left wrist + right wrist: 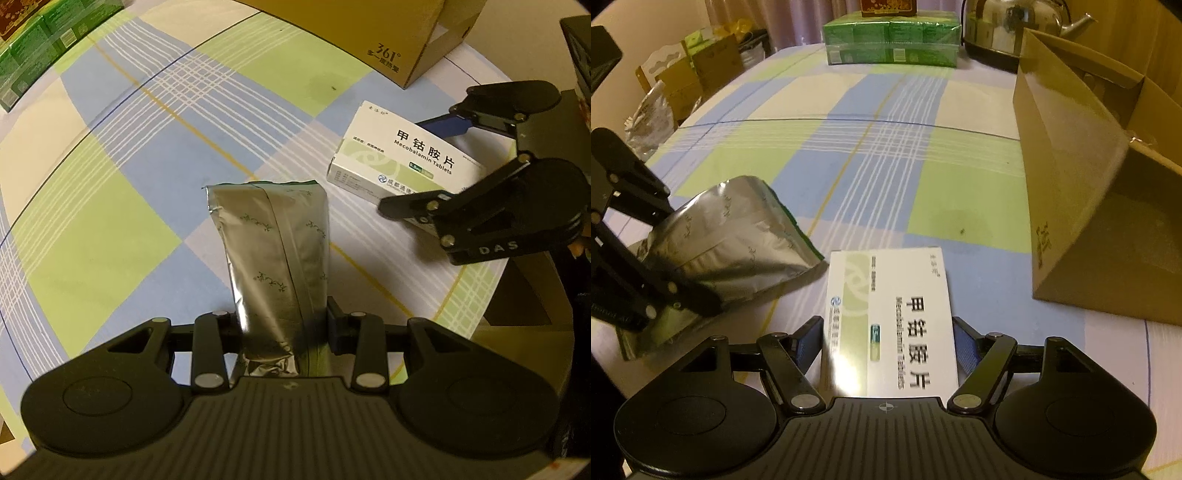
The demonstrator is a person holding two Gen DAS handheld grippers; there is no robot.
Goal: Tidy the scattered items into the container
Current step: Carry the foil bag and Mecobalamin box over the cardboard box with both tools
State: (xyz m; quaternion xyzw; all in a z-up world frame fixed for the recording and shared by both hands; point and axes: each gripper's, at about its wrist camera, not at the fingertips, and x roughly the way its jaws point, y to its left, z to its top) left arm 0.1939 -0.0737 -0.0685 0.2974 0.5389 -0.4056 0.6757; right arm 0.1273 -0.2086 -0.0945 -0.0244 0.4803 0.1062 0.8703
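A silver foil pouch sticks forward from my left gripper, which is shut on its lower end. In the right wrist view the same pouch is held tilted above the tablecloth at the left. A white medicine box printed "Mecobalamin Tablets" lies lengthwise in my right gripper, and both blue pads press its long sides. From the left wrist view, that box sits to the right of the pouch inside the right gripper. The brown cardboard container stands at the right with its top flaps open.
A plaid tablecloth covers the table. Green shrink-wrapped packs and a steel kettle stand at the far edge. Cartons and a bag sit beyond the left edge. The container's corner is just beyond the medicine box.
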